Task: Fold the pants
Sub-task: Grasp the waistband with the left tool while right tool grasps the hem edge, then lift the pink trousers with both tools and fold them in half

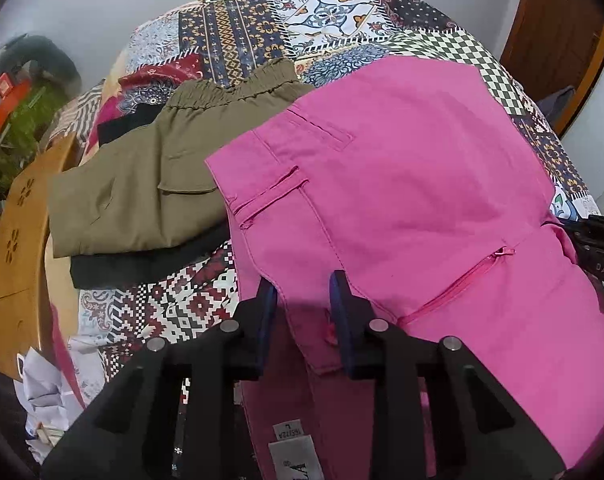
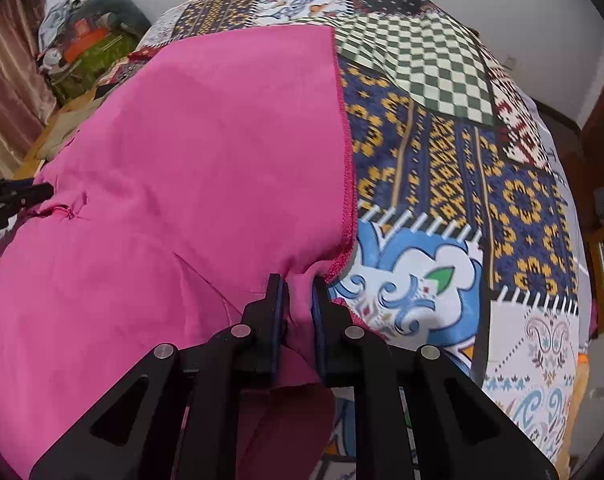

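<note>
Pink pants (image 1: pixel 402 184) are lying on the patchwork bedspread (image 2: pixel 462 168), right of the folded olive pants (image 1: pixel 149 184). Left gripper (image 1: pixel 304 300) is pinching their near edge; right gripper (image 2: pixel 299 300) is clamping their hem corner.

The white label (image 1: pixel 290 460) sewn inside the pink pants (image 1: pixel 402 184) carries upside-down print; the small tab above it reads roughly "165/72A" with an "L", though the digits are blurred. Its larger lettering is cut off and unreadable. The right gripper (image 1: pixel 598 252) shows white letters "DAS".
</note>
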A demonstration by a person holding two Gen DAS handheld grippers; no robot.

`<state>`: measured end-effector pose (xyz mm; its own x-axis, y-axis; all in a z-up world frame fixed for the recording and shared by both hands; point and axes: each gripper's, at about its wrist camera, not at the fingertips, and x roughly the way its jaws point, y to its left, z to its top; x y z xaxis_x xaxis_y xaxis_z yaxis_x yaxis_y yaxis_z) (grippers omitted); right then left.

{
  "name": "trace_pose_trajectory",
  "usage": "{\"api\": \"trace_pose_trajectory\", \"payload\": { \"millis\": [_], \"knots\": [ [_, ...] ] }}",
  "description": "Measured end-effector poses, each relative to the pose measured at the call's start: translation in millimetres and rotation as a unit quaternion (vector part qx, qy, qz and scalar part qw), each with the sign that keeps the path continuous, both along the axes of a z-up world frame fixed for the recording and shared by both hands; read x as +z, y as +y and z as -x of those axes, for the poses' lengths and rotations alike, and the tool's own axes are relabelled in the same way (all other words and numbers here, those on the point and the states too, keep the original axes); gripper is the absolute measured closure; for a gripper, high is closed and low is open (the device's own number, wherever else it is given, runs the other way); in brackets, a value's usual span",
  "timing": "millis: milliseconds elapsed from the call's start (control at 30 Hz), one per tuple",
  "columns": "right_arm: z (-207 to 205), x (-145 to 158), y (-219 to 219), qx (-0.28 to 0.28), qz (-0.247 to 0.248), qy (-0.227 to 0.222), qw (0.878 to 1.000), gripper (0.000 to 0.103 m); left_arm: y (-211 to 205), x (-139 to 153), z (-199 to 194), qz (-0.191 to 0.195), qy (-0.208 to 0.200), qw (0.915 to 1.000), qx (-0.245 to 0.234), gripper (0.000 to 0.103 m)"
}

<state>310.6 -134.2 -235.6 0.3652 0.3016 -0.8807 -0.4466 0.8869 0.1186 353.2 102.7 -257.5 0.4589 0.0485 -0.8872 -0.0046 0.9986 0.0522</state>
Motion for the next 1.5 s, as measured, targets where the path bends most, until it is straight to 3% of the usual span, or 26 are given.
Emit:
{"api": "trace_pose_trajectory", "payload": {
  "millis": [200, 367, 633, 767, 967, 1200, 1300, 1367, 1400, 1433, 1500],
  "knots": [
    [1.5, 20.3, -12.2, -0.012, -0.001, -0.004, 1.0, 0.081, 11.9, 21.0, 5.8, -0.001, -0.021, 0.9997, 0.008, 0.073],
    [-7.5, 54.8, -21.7, -0.031, -0.019, -0.045, 0.998, 0.064, 39.5, 43.7, 0.1, 0.006, -0.057, 0.9976, 0.04, 0.052],
    [-53.5, 88.9, -1.0, -0.041, -0.047, -0.098, 0.993, 0.045, 59.6, 41.3, -42.7, 0.005, -0.057, 0.9966, 0.059, 0.051],
    [-74.5, 83.8, 11.2, -0.033, -0.04, -0.105, 0.993, 0.044, 66.4, 21.1, -66.2, 0.017, -0.034, 0.9973, 0.062, 0.051],
    [-119.4, 68.1, 33.1, -0.02, -0.03, -0.084, 0.996, 0.044, 72.1, -20.1, -88.9, 0.079, 0.029, 0.9956, 0.041, 0.051],
    [-158.9, 49.1, 43.6, -0.035, -0.055, -0.044, 0.997, 0.044, 68.2, -22.3, -85.5, 0.097, 0.02, 0.9949, 0.018, 0.066],
    [-161.5, 37.2, 48.2, -0.034, -0.075, -0.023, 0.996, 0.056, 61.8, -19.2, -83.5, 0.076, 0.011, 0.9969, 0.014, 0.075],
    [-156.6, 38.2, 50.0, -0.035, -0.082, -0.034, 0.995, 0.072, 60.9, -18.3, -83.8, 0.064, 0.005, 0.9977, 0.019, 0.083],
    [-152.9, 40.0, 51.6, -0.032, -0.081, -0.041, 0.995, 0.089, 61.7, -18.0, -84.0, 0.064, 0.003, 0.9977, 0.021, 0.084],
    [-152.1, 40.9, 53.1, -0.03, -0.078, -0.043, 0.996, 0.098, 62.9, -17.4, -83.8, 0.065, 0.001, 0.9976, 0.025, 0.086],
    [-151.1, 43.3, 56.8, -0.022, -0.066, -0.044, 0.997, 0.099, 66.2, -14.9, -82.6, 0.07, -0.004, 0.9969, 0.037, 0.089]
  ]
}}
